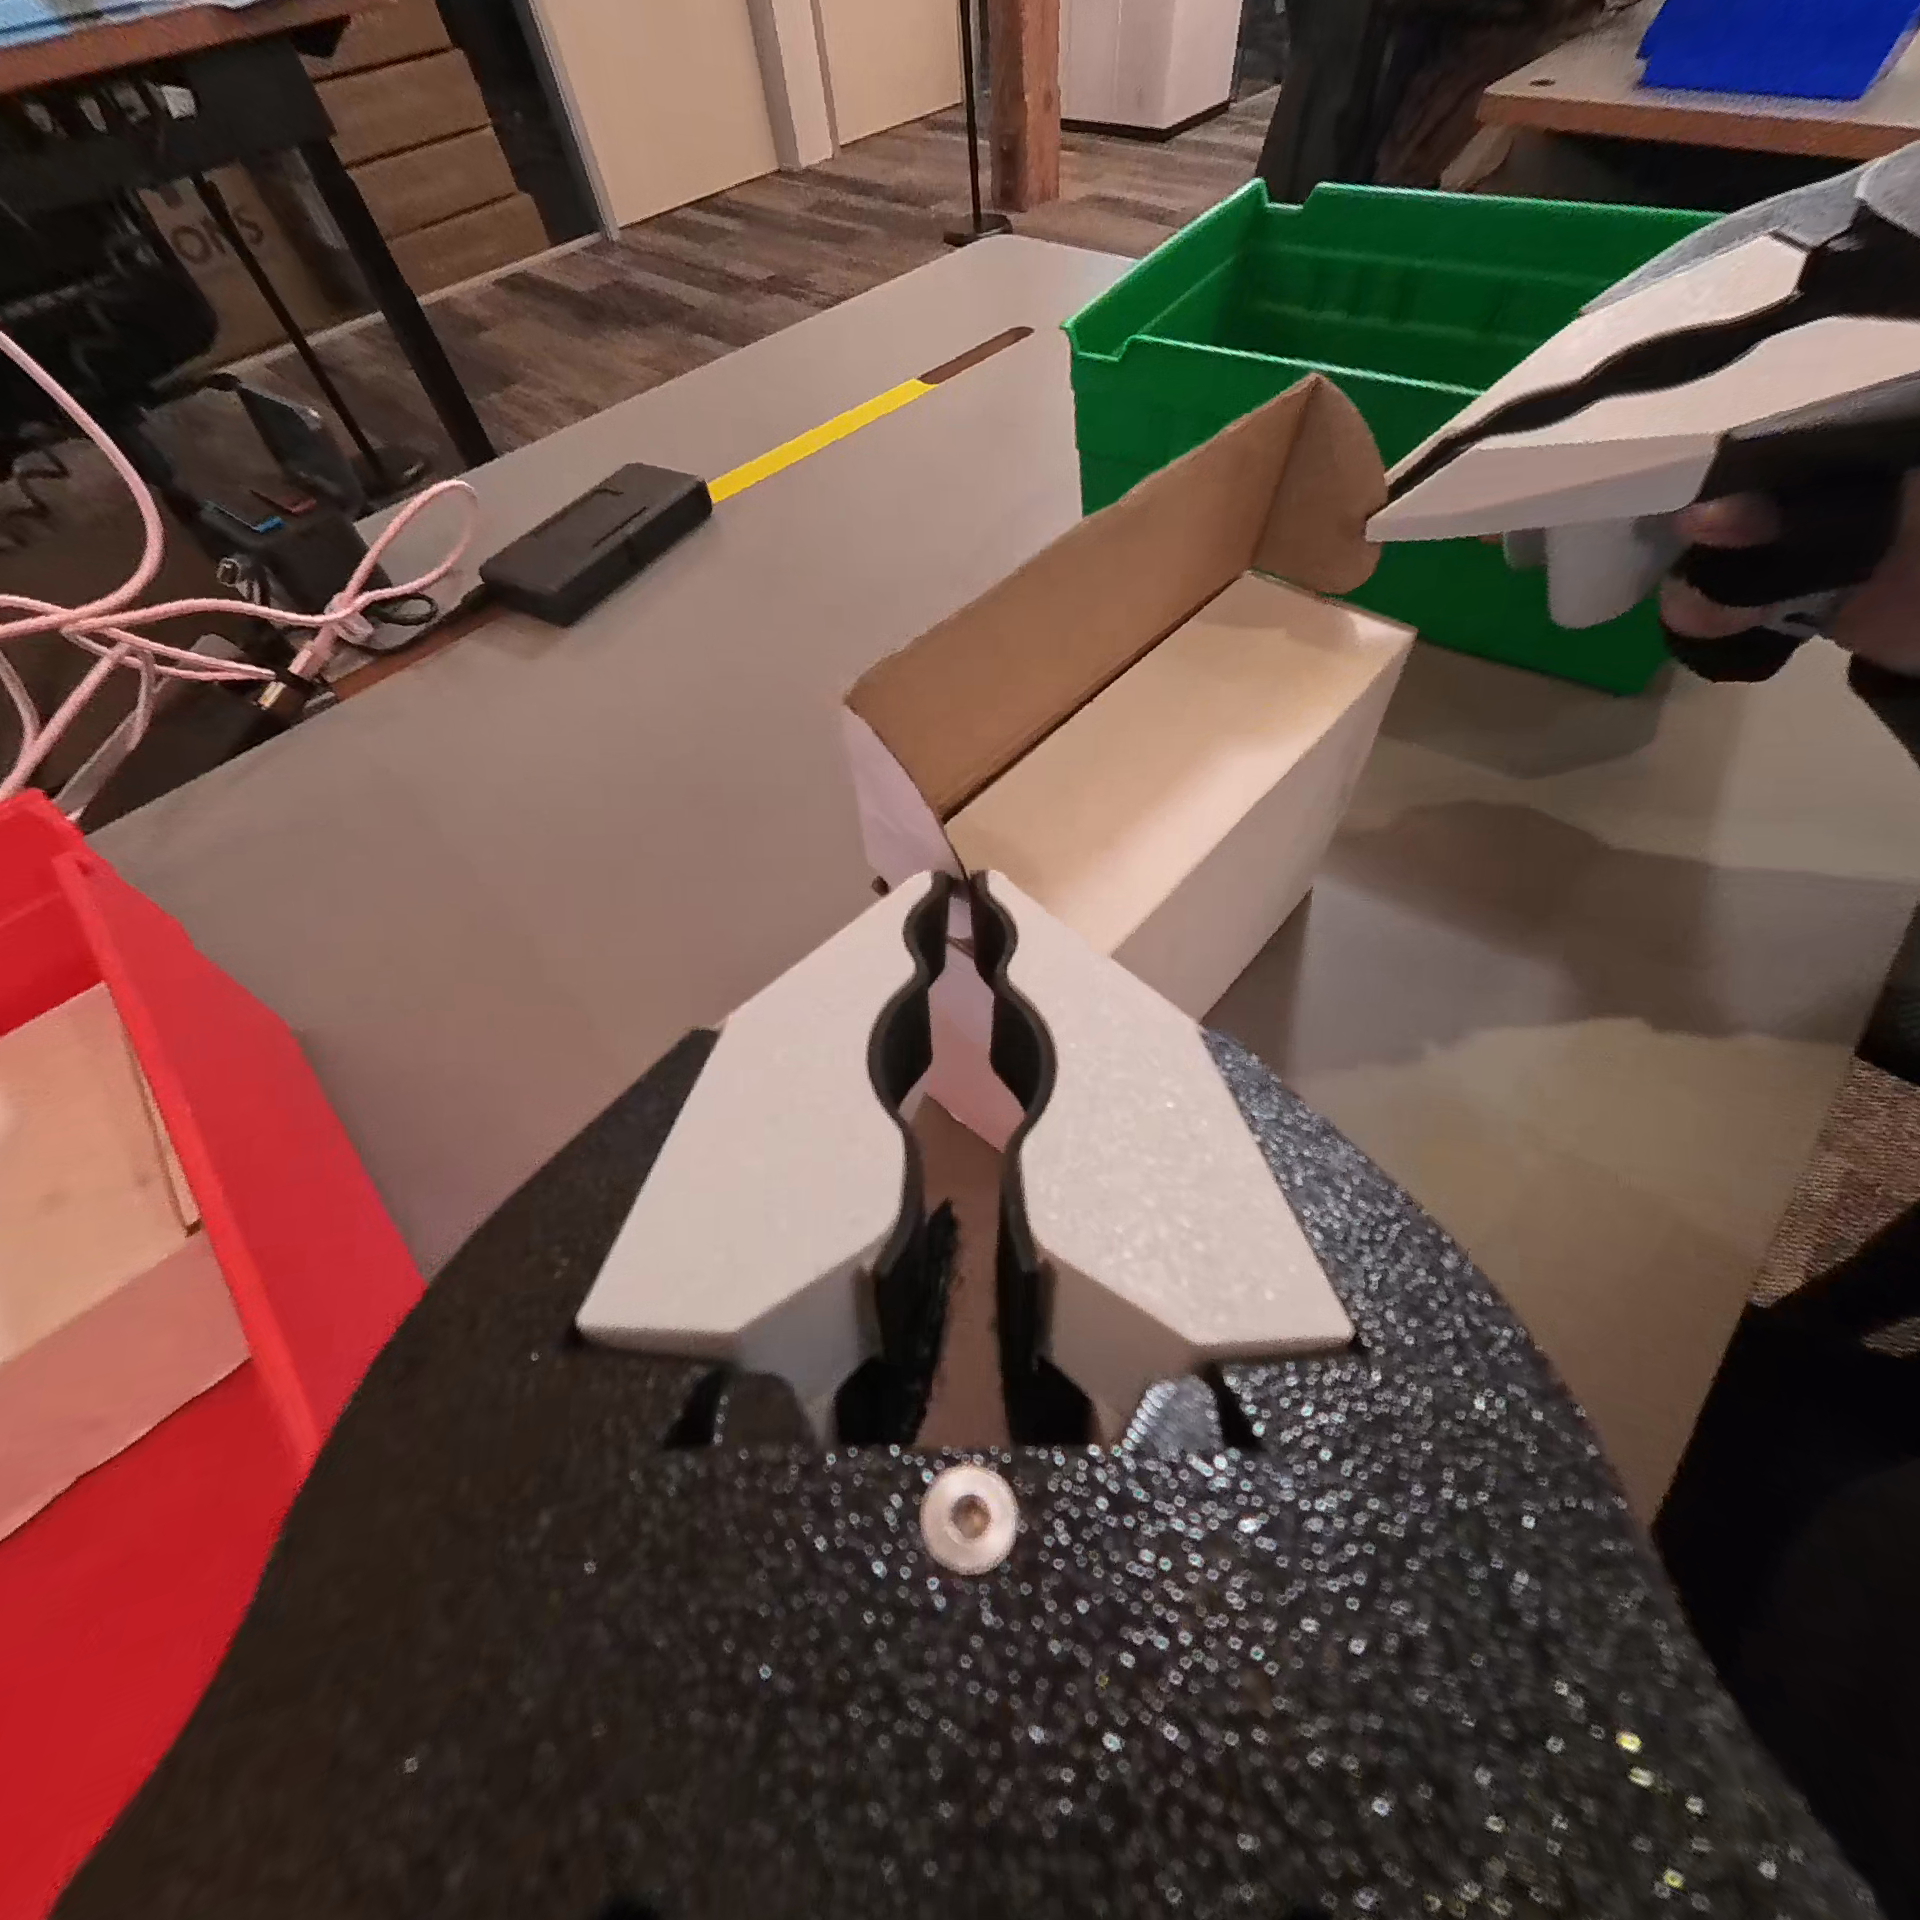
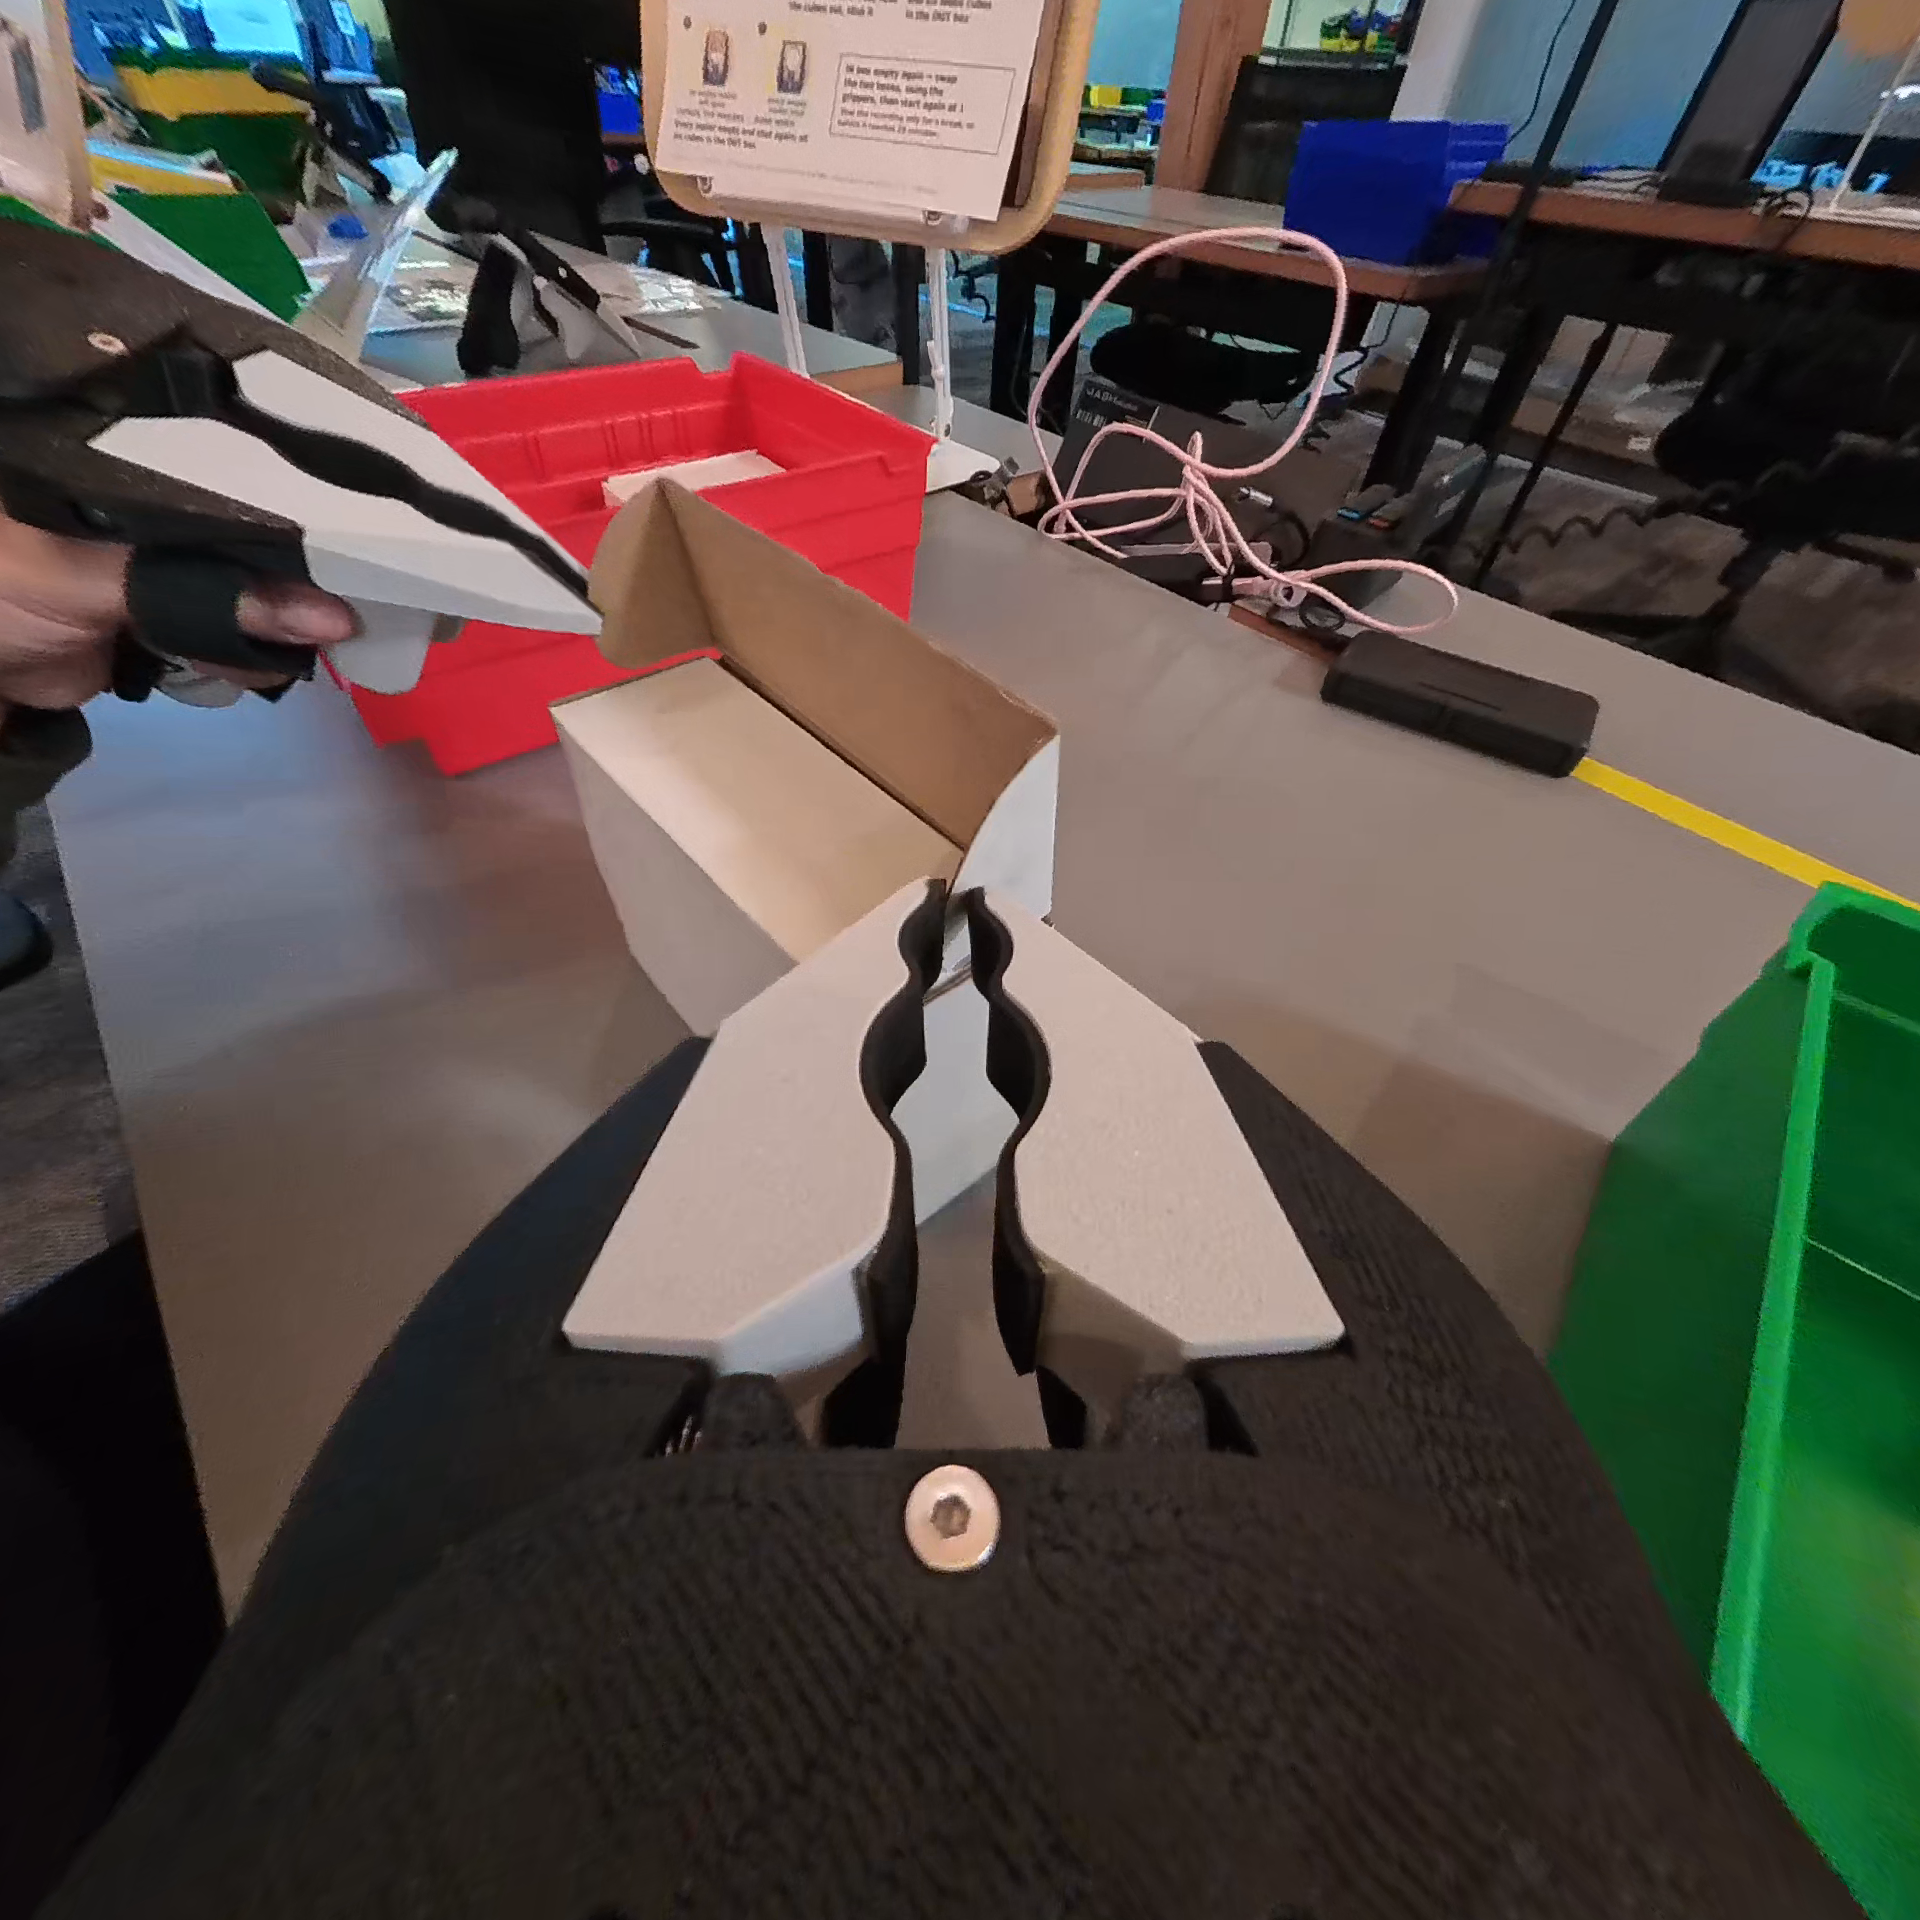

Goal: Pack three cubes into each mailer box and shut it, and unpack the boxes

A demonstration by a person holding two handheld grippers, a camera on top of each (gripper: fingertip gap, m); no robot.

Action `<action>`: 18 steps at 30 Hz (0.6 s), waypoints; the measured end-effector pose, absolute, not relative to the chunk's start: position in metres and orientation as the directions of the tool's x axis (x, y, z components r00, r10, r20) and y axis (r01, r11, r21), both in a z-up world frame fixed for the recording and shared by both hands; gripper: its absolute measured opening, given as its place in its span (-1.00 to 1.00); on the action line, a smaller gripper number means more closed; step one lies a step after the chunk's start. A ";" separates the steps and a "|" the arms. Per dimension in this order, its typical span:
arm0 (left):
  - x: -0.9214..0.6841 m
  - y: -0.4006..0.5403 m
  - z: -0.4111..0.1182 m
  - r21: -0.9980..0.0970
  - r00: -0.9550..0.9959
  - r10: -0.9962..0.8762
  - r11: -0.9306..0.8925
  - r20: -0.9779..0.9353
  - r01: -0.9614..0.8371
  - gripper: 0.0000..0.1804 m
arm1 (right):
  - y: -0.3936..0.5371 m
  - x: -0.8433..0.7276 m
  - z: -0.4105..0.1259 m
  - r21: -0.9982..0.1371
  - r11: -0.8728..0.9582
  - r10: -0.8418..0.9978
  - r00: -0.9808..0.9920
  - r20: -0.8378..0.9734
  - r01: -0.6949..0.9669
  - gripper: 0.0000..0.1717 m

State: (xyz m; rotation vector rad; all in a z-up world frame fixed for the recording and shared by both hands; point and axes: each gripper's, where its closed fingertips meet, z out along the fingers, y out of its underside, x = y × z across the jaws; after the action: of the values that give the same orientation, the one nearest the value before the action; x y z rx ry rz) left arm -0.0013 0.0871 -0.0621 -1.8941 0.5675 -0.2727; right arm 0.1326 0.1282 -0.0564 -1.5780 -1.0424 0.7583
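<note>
- My left gripper (image 1: 961, 883) is pinched tight on one side flap of the box lid (image 1: 1049, 613).
- My right gripper (image 2: 951, 894) is pinched on the flap at the lid's other end.
- The white box (image 2: 727, 790) sits on the grey table (image 1: 582, 790), lid half raised.
- A green bin (image 1: 1351, 312) stands just behind the box on one side, a red bin (image 2: 665, 436) on the other.
</note>
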 end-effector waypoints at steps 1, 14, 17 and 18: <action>0.000 0.086 -0.063 -0.918 0.856 -0.512 -0.303 -0.071 -0.257 -0.97 | 0.129 0.133 -0.058 -0.965 -0.067 0.905 0.422 0.048 0.253 -0.97; 0.003 0.079 -0.078 -0.893 0.843 -0.537 -0.371 -0.018 -0.256 -0.98 | 0.125 0.134 -0.075 -0.935 -0.123 0.913 0.407 0.026 0.334 -0.98; 0.003 0.079 -0.079 -0.886 0.843 -0.537 -0.383 -0.016 -0.261 -0.98 | 0.125 0.135 -0.077 -0.930 -0.123 0.915 0.401 0.029 0.348 -0.98; 0.003 0.078 -0.079 -0.884 0.842 -0.539 -0.387 -0.016 -0.264 -0.98 | 0.125 0.135 -0.077 -0.929 -0.124 0.916 0.401 0.028 0.348 -0.98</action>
State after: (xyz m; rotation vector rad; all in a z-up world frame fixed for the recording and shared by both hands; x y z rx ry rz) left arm 0.0029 0.0778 -0.0787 -1.9883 0.5926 -0.3356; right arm 0.1347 0.1246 -0.0769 -1.6809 -1.1223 0.7279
